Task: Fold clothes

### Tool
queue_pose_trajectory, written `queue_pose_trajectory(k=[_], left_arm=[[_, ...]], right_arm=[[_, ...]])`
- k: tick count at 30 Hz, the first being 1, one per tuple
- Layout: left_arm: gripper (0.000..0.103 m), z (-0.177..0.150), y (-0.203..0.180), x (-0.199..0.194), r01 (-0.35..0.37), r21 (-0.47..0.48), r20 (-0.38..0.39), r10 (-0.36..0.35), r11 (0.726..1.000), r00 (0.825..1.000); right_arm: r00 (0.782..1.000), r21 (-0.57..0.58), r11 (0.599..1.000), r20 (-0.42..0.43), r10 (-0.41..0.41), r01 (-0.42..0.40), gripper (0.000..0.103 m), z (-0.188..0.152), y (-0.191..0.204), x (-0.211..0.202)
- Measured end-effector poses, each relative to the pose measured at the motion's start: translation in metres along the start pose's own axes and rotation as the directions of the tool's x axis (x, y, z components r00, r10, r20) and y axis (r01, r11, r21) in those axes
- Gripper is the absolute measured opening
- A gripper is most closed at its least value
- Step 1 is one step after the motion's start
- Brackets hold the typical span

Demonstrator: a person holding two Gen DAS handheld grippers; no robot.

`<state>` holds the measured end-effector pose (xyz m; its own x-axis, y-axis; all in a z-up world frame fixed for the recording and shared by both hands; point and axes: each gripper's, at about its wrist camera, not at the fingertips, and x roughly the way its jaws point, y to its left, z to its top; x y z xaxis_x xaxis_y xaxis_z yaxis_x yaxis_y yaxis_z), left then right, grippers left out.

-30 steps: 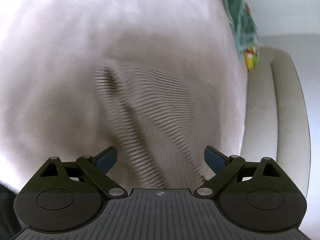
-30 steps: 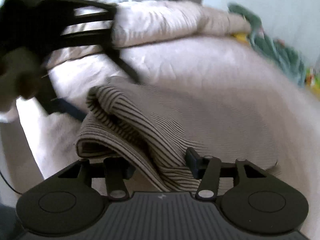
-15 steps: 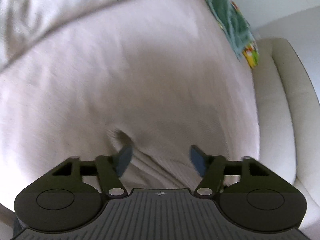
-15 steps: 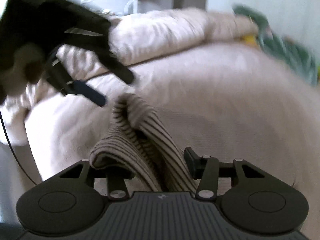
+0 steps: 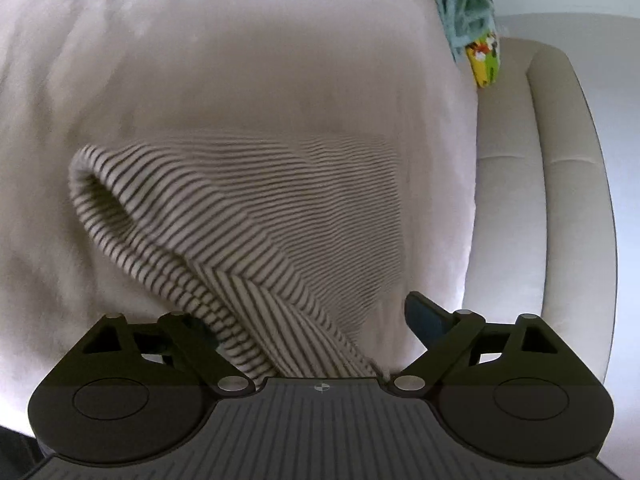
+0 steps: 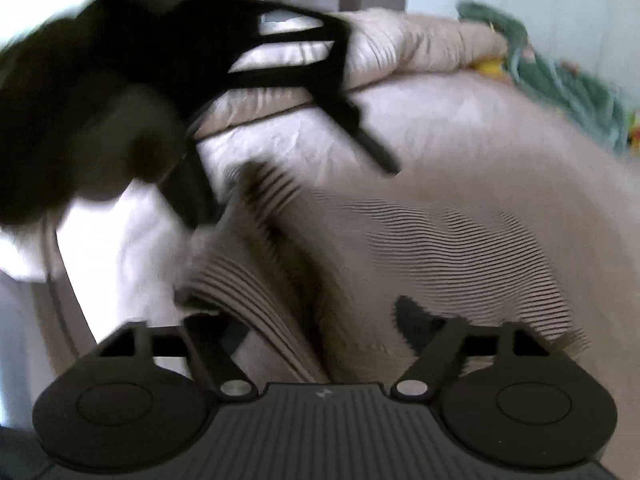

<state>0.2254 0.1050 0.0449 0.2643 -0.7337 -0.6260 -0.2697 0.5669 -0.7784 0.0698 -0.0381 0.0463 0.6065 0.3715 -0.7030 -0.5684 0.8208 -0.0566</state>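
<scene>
A grey-and-black striped garment [image 5: 260, 208] lies bunched on the pale pink bed sheet [image 5: 240, 60], with a rolled fold at its left. My left gripper [image 5: 308, 320] is open just over its near end; the cloth runs between the wide-apart fingers and covers the left fingertip. In the right wrist view the same striped garment [image 6: 440, 232] spreads out flat to the right. My right gripper [image 6: 316, 324] is open above its near folds. The left gripper [image 6: 296, 188] shows there as a blurred black shape at the upper left, at the garment's far fold.
A rolled pink duvet [image 6: 400, 48] lies across the far side of the bed. A green patterned blanket [image 5: 468, 16] sits at the bed's far right corner. A cream padded edge [image 5: 560, 200] runs along the right of the sheet.
The right gripper's fingers have spread wide and the garment now lies flatter to the right. The left gripper narrowed half a second ago and is wide again, back over the striped cloth.
</scene>
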Motion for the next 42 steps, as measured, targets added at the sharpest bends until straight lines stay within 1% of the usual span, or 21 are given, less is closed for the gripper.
queue_pose_trajectory(k=[3,6,7,9,11,12,14,15,18,20,22,23,24,26,29,32,33,35,39,41,42], left_arm=[[0.093,0.006,-0.005,-0.001,0.034,-0.021,-0.01,-0.034,0.999,0.999],[0.093,0.008,-0.007,0.002,0.036,-0.028,-0.015,-0.037,0.999,0.999],[0.093,0.008,-0.006,0.003,0.024,-0.028,-0.015,-0.024,0.999,1.0],[0.093,0.01,-0.006,0.008,-0.004,-0.041,-0.008,0.003,0.999,1.0],[0.093,0.007,0.0,0.002,-0.062,-0.073,0.041,0.065,0.995,0.997],[0.094,0.005,0.005,-0.003,-0.094,-0.091,0.067,0.1,0.991,0.993],[0.094,0.002,0.013,-0.008,-0.161,-0.098,0.107,0.172,0.982,0.979],[0.094,0.004,0.016,-0.006,-0.19,-0.093,0.115,0.2,0.977,0.973],[0.094,0.012,0.021,0.008,-0.263,-0.057,0.129,0.268,0.963,0.955],[0.091,0.018,0.019,0.019,-0.32,-0.024,0.148,0.32,0.947,0.936],[0.089,0.02,0.015,0.029,-0.373,0.013,0.149,0.367,0.928,0.918],[0.083,0.018,0.007,0.031,-0.405,0.056,0.15,0.393,0.913,0.907],[0.072,0.017,-0.003,0.032,-0.438,0.108,0.154,0.42,0.893,0.894],[0.06,0.018,-0.02,0.03,-0.448,0.149,0.158,0.426,0.881,0.891],[0.056,0.022,-0.05,0.03,-0.443,0.165,0.18,0.415,0.881,0.892],[0.059,0.018,-0.091,0.041,-0.441,0.18,0.239,0.395,0.88,0.887],[0.059,0.018,-0.107,0.051,-0.441,0.204,0.259,0.386,0.874,0.885],[0.061,0.016,-0.132,0.072,-0.442,0.27,0.283,0.368,0.855,0.886],[0.065,0.021,-0.149,0.113,-0.46,0.299,0.263,0.392,0.836,0.882],[0.066,0.024,-0.144,0.124,-0.465,0.309,0.24,0.405,0.829,0.882],[0.067,0.025,-0.14,0.127,-0.467,0.318,0.231,0.41,0.825,0.882]], right_arm=[[0.998,-0.14,0.989,0.037,-0.042,0.047,0.085,-0.018,0.022,-0.009],[0.986,-0.264,0.953,0.108,-0.124,0.149,0.086,-0.026,0.043,-0.001],[0.98,-0.291,0.94,0.137,-0.146,0.181,0.086,-0.026,0.048,0.004],[0.97,-0.285,0.934,0.179,-0.167,0.213,0.085,-0.016,0.045,0.015],[0.981,-0.251,0.954,0.144,-0.133,0.167,0.065,0.0,0.034,0.026],[0.986,-0.232,0.963,0.123,-0.114,0.14,0.048,0.006,0.029,0.031],[0.996,-0.203,0.977,0.067,-0.053,0.066,0.042,0.01,0.023,0.036],[0.998,-0.203,0.978,0.055,-0.041,0.052,0.041,0.01,0.024,0.037],[0.999,-0.227,0.973,0.027,-0.04,0.045,0.041,0.006,0.03,0.041],[0.999,-0.234,0.971,0.005,-0.048,0.048,0.04,0.006,0.034,0.045],[0.998,-0.19,0.98,-0.017,-0.06,0.056,0.038,0.01,0.032,0.044],[0.998,-0.167,0.984,-0.026,-0.062,0.057,0.038,0.012,0.03,0.043],[0.999,-0.135,0.99,-0.02,-0.05,0.047,0.036,0.013,0.024,0.039],[1.0,-0.072,0.997,-0.008,-0.025,0.025,0.033,0.015,0.012,0.033],[1.0,0.023,1.0,0.012,0.01,-0.01,0.031,0.019,-0.007,0.023],[0.997,0.077,0.995,0.031,0.069,-0.071,0.029,0.017,-0.04,0.014],[0.997,0.102,0.992,0.035,0.075,-0.079,0.029,0.017,-0.055,0.01],[0.994,0.209,0.972,0.04,0.102,-0.108,0.03,0.018,-0.092,0.001],[0.986,0.397,0.904,0.016,0.167,-0.16,0.03,0.009,-0.151,0.002],[0.984,0.456,0.876,-0.009,0.179,-0.155,0.032,0.003,-0.162,0.008],[0.981,0.488,0.859,-0.021,0.191,-0.157,0.036,-0.001,-0.164,0.01]])
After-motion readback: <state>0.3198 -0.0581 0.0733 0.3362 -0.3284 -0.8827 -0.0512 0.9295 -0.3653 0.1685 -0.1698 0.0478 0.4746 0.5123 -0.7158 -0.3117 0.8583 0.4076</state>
